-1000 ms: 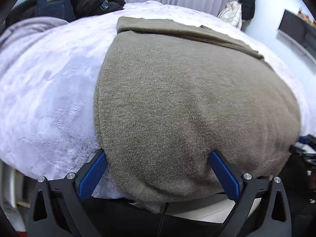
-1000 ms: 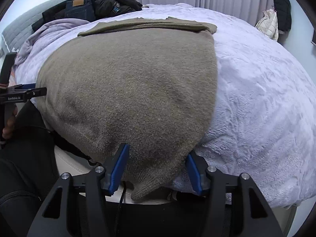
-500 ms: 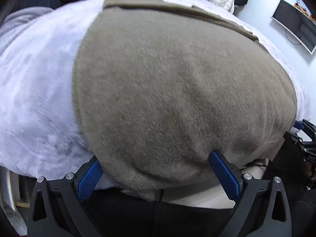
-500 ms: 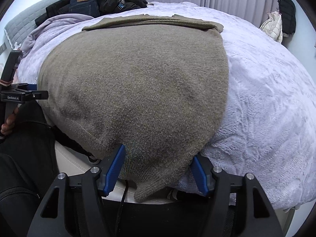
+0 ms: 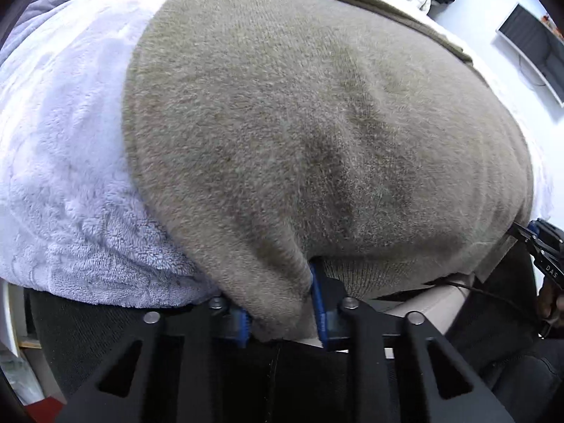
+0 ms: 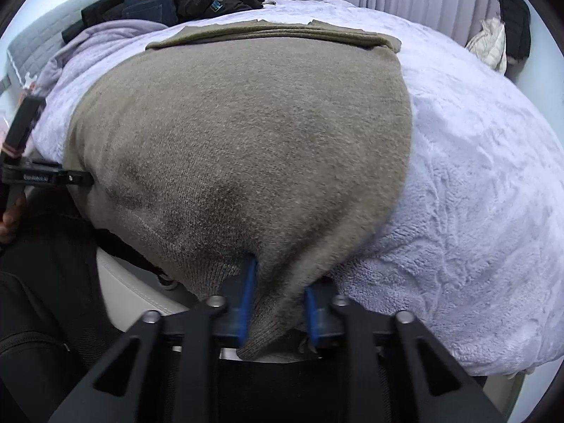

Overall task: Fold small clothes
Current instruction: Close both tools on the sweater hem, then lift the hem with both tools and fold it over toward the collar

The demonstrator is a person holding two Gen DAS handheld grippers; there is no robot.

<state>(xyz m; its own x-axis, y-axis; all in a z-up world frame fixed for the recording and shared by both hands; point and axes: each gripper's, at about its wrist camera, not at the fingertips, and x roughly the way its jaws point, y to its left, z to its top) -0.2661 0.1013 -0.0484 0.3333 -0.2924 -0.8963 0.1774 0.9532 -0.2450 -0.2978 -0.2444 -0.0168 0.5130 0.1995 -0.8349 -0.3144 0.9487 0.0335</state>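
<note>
You have the olive-brown sweater (image 5: 317, 134) spread flat on the white fleece blanket (image 5: 63, 183), its hem hanging over the bed's near edge toward you and its far end already folded back on itself. Both grippers have just been closing, each with cloth between its blue pads.

Your left gripper (image 5: 282, 313) now grasps the sweater's near left hem corner; the knit bunches into a thick tuck between the pads. Your right gripper (image 6: 276, 312) grasps the near right hem corner the same way, with the ribbed edge poking out below the pads. From the right view you can see the left gripper (image 6: 75, 178) meeting the sweater's left edge.

Judge this knit as soft, limp and fairly light, but thick and a little stretchy. It will sag between your 2 holds and drag on the fleece, which looks grippy. Hold both layers at the hem corners, not 1 layer only, or the body will peel apart when lifted. Lift both corners level with each other so the fold line across the sweater stays straight.
</note>
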